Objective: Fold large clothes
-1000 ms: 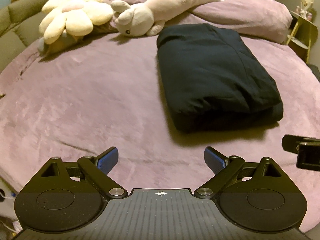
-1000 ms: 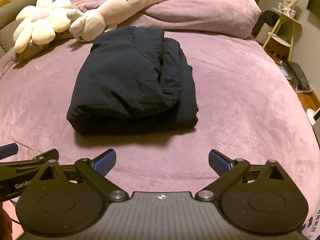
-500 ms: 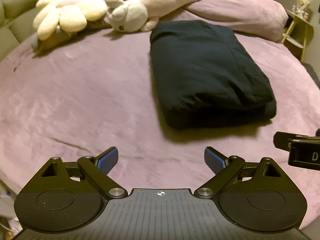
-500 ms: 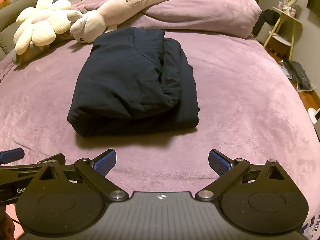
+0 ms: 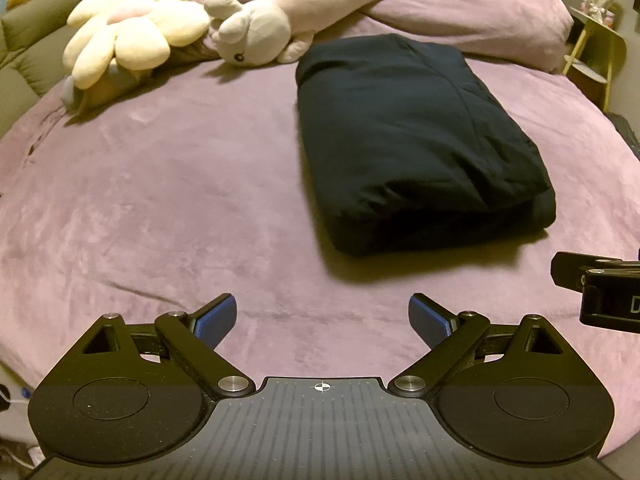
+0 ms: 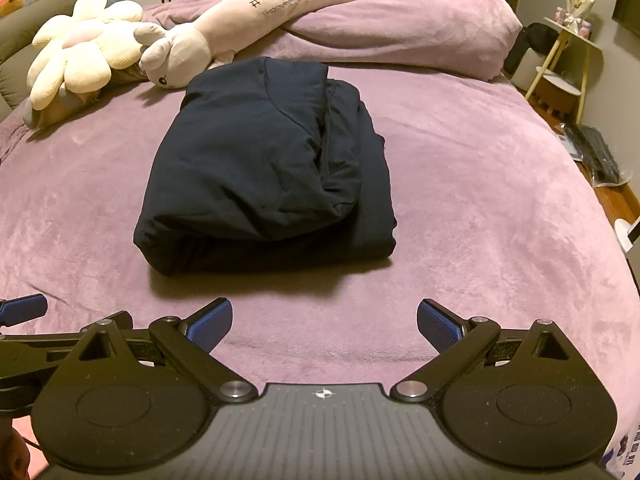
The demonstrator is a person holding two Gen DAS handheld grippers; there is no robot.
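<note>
A dark navy garment [image 5: 416, 140] lies folded into a thick rectangular bundle on the purple bed [image 5: 180, 184]; it also shows in the right wrist view [image 6: 264, 168]. My left gripper [image 5: 322, 320] is open and empty, near the bed's front edge, short of the bundle and to its left. My right gripper [image 6: 324, 324] is open and empty, in front of the bundle's near edge. The right gripper's body shows at the right edge of the left wrist view [image 5: 600, 288]. One blue fingertip of the left gripper shows in the right wrist view [image 6: 24, 308].
A cream flower cushion [image 5: 128, 48] and a long plush animal [image 5: 280, 20] lie at the head of the bed, with a bunched purple duvet [image 6: 400, 36] behind the garment. A yellow side table [image 6: 568, 64] and floor clutter [image 6: 596, 156] stand to the right.
Both grippers have drawn back slightly and risen a little from the bundle; the left view has shifted so the garment sits further away. The garment has not moved. Both grippers stay open.
</note>
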